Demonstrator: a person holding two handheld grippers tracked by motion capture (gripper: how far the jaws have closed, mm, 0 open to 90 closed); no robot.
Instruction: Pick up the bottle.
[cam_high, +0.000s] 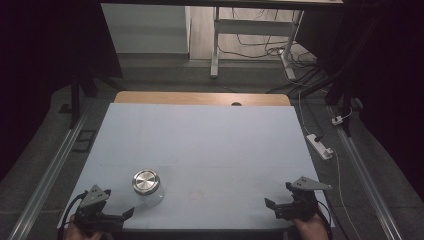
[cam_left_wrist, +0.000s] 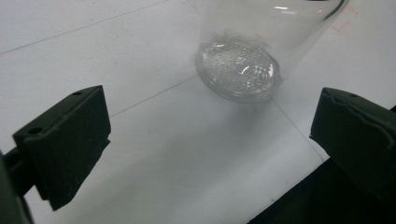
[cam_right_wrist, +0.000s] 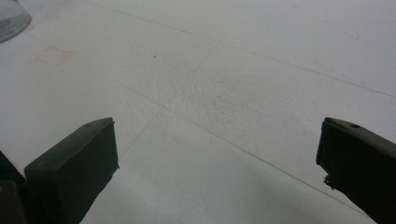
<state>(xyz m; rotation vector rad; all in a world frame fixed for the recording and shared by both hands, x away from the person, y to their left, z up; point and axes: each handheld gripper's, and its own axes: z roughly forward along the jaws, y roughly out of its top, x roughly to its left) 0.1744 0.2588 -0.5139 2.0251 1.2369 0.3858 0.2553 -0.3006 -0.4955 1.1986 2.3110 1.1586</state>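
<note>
A clear glass jar (cam_high: 146, 189) with a round metal lid (cam_high: 145, 180) stands upright near the front left of the white table surface (cam_high: 200, 145). My left gripper (cam_high: 118, 206) is at the front left corner, open, just short of the jar. In the left gripper view the jar's dimpled glass base (cam_left_wrist: 240, 70) sits ahead of the left gripper (cam_left_wrist: 210, 123), beyond the jaw tips and not between them. My right gripper (cam_high: 280, 196) is open at the front right over bare table. In the right gripper view the right gripper (cam_right_wrist: 217, 140) holds nothing, and the jar's edge (cam_right_wrist: 11, 18) shows far off.
A faint orange square mark (cam_high: 196, 196) lies on the surface right of the jar. A wooden strip (cam_high: 200, 98) with a hole (cam_high: 236, 104) edges the far side. A power strip (cam_high: 320, 146) and cables lie on the floor at the right, with desk legs (cam_high: 215, 47) beyond.
</note>
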